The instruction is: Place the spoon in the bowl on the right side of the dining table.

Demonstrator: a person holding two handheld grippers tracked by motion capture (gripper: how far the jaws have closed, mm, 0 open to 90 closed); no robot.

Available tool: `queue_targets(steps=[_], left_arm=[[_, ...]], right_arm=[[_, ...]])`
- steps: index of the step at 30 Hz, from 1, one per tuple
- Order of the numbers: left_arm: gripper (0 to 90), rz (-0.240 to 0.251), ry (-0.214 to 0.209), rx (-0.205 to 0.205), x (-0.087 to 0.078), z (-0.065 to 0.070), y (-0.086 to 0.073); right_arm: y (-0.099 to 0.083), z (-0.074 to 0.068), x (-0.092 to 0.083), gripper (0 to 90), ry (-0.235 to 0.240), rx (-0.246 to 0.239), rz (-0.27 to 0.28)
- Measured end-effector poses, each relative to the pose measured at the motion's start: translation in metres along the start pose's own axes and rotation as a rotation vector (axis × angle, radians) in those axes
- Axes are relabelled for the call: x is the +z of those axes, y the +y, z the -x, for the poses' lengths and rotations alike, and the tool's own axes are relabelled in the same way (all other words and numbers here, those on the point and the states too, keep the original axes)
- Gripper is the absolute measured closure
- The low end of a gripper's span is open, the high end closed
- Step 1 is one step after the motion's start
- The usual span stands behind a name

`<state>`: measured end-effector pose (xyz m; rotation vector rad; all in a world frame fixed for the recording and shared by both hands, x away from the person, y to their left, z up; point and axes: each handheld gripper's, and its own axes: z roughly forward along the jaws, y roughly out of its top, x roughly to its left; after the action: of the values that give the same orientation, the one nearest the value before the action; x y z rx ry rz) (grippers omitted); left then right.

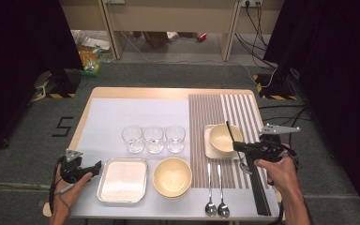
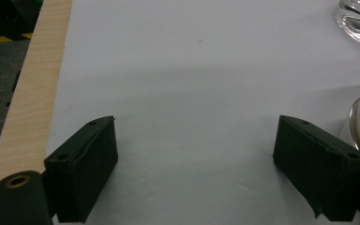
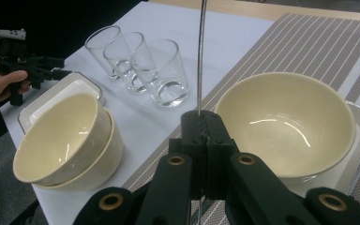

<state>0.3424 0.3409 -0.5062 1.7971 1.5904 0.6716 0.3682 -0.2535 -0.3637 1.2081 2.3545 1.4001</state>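
My right gripper (image 1: pixel 238 146) is shut on a thin metal spoon (image 3: pixel 199 56); its handle rises straight up out of the closed jaws in the right gripper view (image 3: pixel 204 126). The spoon's handle (image 1: pixel 228 131) slants across a cream bowl (image 1: pixel 224 137) that sits on a square white plate (image 1: pixel 208 146) on the striped mat (image 1: pixel 215 108). My left gripper (image 1: pixel 96 166) rests at the table's front left with its jaws wide apart (image 2: pixel 197 140) and nothing between them, just left of a metal tray (image 1: pixel 122 180).
Three clear glasses (image 1: pixel 153 138) stand in a row mid-table. Two stacked cream bowls (image 1: pixel 172 176) sit beside the tray. Two spoons (image 1: pixel 215 206) and dark chopsticks (image 1: pixel 261 194) lie on the mat's front part. A white sheet (image 1: pixel 122 112) covers the table's left part.
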Motion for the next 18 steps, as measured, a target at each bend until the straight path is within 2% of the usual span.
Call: queue_targets(steps=[10,15,18], left_arm=[[13.3,-0.003,0.000,0.002,0.000,0.000,0.000],[13.2,-0.004,0.001,0.003,0.000,0.000,0.000],[13.3,0.000,0.000,0.001,0.000,0.000,0.000]], right_arm=[[0.019,0.010,0.004,90.0,-0.008,0.010,0.017],[0.031,0.012,0.010,90.0,0.022,-0.013,0.047],[0.039,0.013,0.015,90.0,0.011,-0.015,0.038]])
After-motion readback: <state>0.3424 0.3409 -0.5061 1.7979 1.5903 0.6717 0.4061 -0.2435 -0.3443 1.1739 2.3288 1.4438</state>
